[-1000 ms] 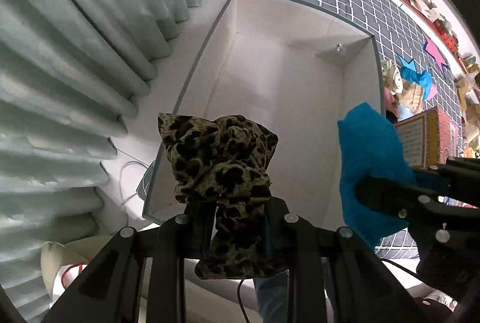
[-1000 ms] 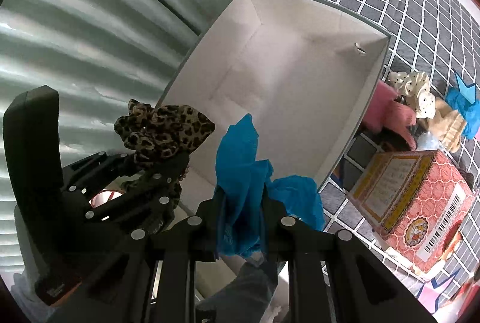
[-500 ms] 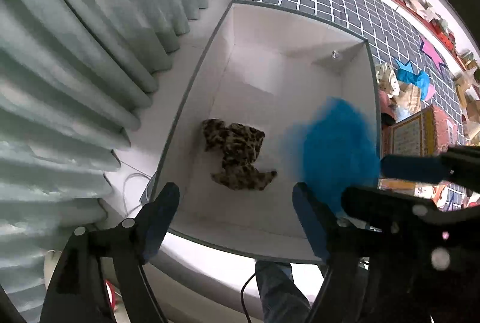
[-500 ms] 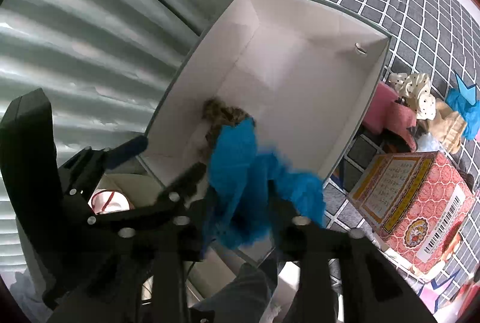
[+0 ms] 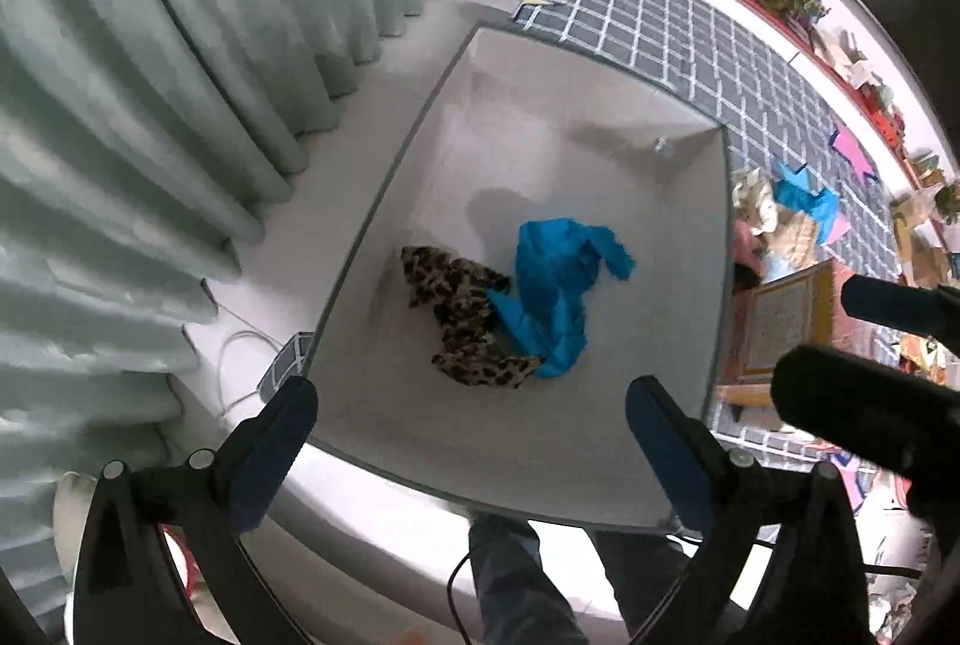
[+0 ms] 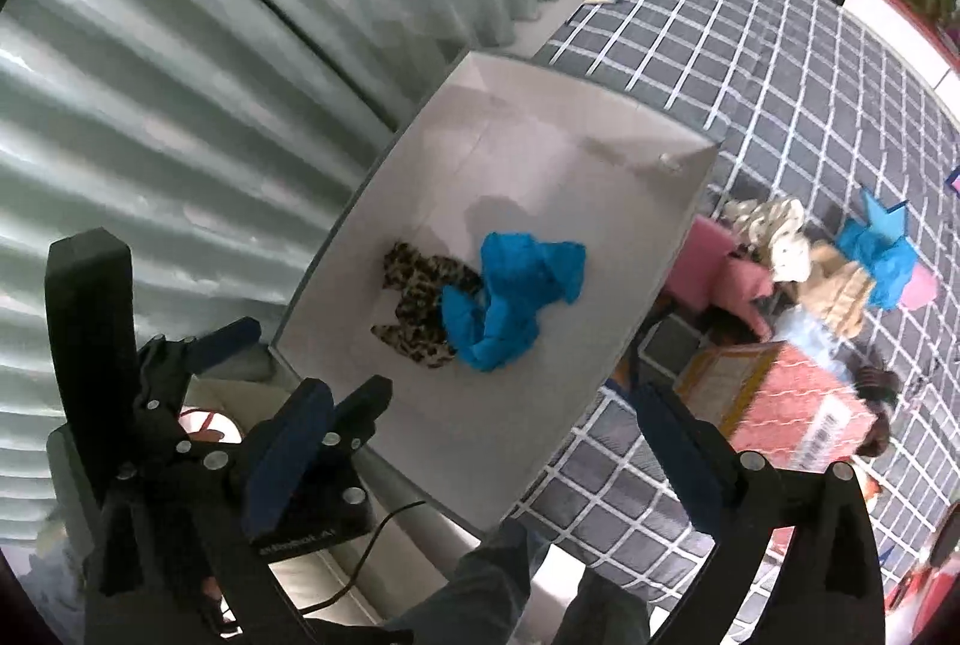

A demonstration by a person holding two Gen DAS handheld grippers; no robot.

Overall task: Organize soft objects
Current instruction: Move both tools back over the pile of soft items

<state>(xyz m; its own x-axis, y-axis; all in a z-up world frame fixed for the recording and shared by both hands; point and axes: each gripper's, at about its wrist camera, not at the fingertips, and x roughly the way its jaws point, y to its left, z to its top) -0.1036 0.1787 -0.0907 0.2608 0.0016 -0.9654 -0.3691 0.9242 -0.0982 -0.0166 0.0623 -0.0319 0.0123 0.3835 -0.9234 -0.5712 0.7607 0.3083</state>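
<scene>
Both jaws opening, empty: left gripper (image 5: 471, 423), right gripper (image 6: 480, 435); leopard cloth (image 5: 462, 309) and blue cloth (image 5: 555, 285) lie in white bin (image 5: 717, 285), so lift straight clear.

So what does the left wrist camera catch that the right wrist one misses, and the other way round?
Only the left wrist view shows the white cable on the floor by the curtain. Only the right wrist view shows the whole pink patterned box and the left gripper from the side. Both show the white bin holding the leopard-print cloth and blue cloth, with the jaws opening and nothing between them.
</scene>
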